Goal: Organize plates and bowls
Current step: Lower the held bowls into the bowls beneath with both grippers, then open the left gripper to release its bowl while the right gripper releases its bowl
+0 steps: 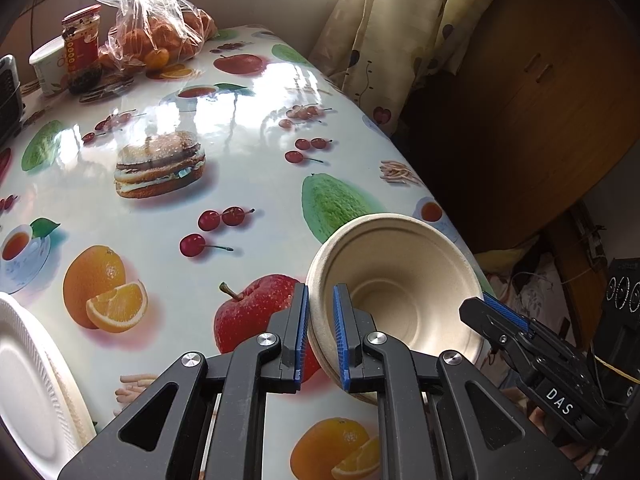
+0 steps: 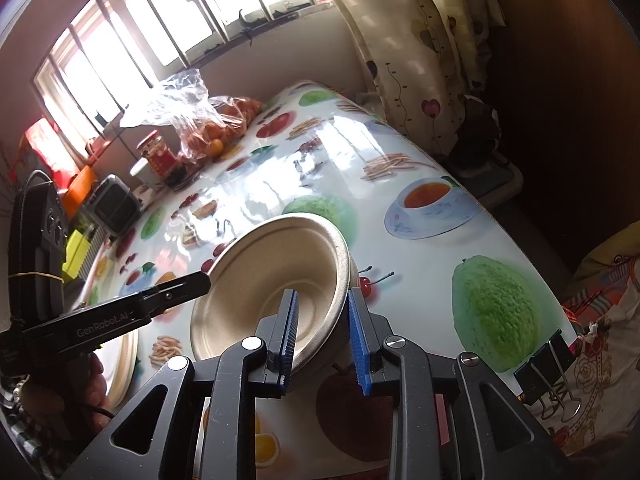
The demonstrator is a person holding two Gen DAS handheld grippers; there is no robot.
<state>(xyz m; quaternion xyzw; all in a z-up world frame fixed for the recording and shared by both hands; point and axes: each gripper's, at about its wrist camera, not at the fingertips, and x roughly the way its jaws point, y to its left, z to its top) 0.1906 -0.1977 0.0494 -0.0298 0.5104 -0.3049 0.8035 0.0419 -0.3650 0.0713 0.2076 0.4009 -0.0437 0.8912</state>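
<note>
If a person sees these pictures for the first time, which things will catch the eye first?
First, the beige moulded-fibre bowl, tilted on edge above the near part of the table, its rim pinched by the left tongs, with the right tongs open around the opposite rim. Next, the glossy fruit-printed tablecloth, and at its far end the clear plastic bag of oranges.

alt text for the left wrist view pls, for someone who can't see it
The left gripper pinches the rim of a tilted beige paper bowl above a table covered in a glossy fruit-print cloth. The right gripper reaches the bowl's far rim from the right. A white plate sits at the left edge, with a jar and a bag of oranges at the far end.
</note>
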